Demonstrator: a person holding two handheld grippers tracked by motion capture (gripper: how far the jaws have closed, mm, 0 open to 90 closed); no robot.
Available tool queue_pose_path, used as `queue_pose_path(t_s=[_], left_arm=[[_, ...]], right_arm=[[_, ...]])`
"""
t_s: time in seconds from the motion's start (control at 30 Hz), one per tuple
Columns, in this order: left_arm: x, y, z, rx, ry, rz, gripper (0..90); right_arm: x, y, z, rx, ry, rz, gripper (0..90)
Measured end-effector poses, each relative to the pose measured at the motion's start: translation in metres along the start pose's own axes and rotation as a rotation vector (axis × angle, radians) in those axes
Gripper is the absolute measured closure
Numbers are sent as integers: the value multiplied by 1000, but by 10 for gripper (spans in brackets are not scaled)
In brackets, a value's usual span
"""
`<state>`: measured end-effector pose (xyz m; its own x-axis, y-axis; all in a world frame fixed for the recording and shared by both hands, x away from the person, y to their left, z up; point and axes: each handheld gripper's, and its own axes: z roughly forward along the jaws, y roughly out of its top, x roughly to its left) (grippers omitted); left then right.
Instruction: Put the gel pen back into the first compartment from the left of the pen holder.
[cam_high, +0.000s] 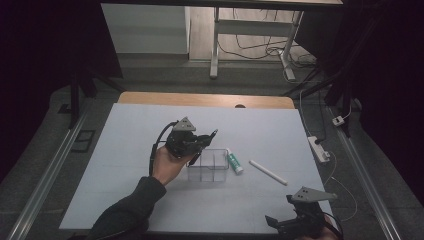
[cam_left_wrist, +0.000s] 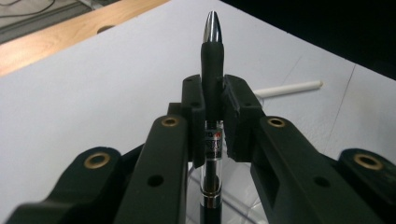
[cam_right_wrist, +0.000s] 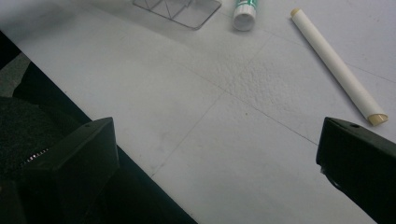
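With the left gripper (cam_left_wrist: 212, 109) clenched on the pen (cam_left_wrist: 212, 60) and the right gripper (cam_right_wrist: 219, 154) released, lower the pen straight from the fingers into the clear box (cam_high: 209, 165) just beneath.

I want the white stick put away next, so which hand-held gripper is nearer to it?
Right. The right hand-held gripper sits open at the table's near edge, just short of the white stick. The left hand-held gripper, holding a pen, is beyond the clear box.

Dim, grainy pictures; dark surroundings, soft shadows, near parts slightly blurred.
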<state>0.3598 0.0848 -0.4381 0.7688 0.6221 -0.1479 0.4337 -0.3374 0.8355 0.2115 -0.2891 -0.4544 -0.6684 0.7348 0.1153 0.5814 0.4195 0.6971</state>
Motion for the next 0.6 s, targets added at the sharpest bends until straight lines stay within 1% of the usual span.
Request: queue_pose_path(t_s=[0.2,0.27,0.33,0.43,0.53,0.6], left_arm=[[3,-5,-3,16,1,-13,784],[3,-5,-5,20,9,-8,774],[4,-4,-7,16,5,-11,723],[4,-3,-11,16,14,-3,649],[4,-3,-16,15,30,20,578],[3,-4,-18,18,30,38,502]], right_arm=[[0,0,0,1,0,-1,0],[0,0,0,1,0,-1,0],[0,0,0,1,-1,-1,0],[0,0,0,1,-1,0,0],[0,0,0,0,-1,-1,0],[0,0,0,0,-1,-2,0]])
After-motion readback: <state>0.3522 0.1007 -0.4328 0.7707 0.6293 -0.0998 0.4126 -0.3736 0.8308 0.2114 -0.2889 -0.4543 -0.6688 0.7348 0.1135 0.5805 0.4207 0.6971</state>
